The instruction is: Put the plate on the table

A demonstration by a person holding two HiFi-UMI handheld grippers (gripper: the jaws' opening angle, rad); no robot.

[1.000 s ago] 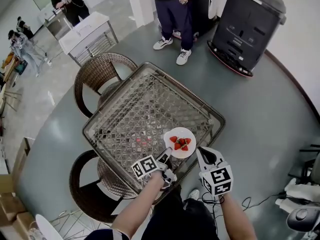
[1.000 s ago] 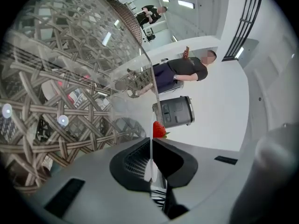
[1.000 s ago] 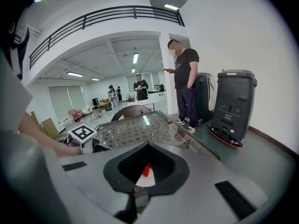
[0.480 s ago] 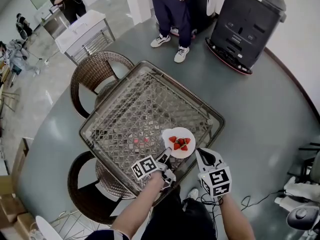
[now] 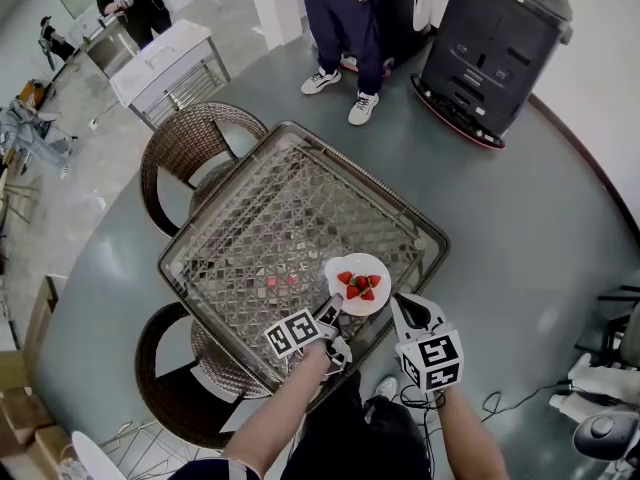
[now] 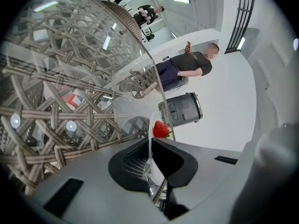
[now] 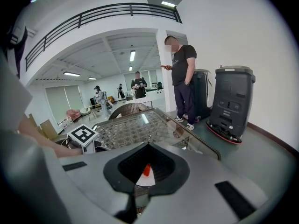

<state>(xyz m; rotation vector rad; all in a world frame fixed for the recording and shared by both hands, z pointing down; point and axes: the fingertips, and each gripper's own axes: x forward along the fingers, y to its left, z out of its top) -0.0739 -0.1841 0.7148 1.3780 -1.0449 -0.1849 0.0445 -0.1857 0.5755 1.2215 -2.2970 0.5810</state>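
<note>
**Plate at the table's near edge, held by one rim**

The plate [image 5: 362, 261], white and carrying a small heap of strawberries [image 5: 360, 286], was over the near right part of the glass-topped wicker table [image 5: 270, 218], close to the edge nearest the person. Whether it rested on the glass or hung just above it could not be told from any view.

The left gripper [image 5: 332, 313] was clamped on the plate's near-left rim. In its own view the rim ran as a thin line between the closed jaws, with one berry showing just past them. The right gripper [image 5: 408, 308] hovered just beside the plate's near-right edge. Its jaws were slightly apart and held nothing, and a sliver of plate and a berry showed through the gap.

The danger seemed to lie in the letting go. Held at one rim only, the plate might tip if freed before it lay flat, and the loose berries would roll. The glass looked slick and the edge was near, so a jaw dragging on the rim as it drew back could pull the plate off.
</note>
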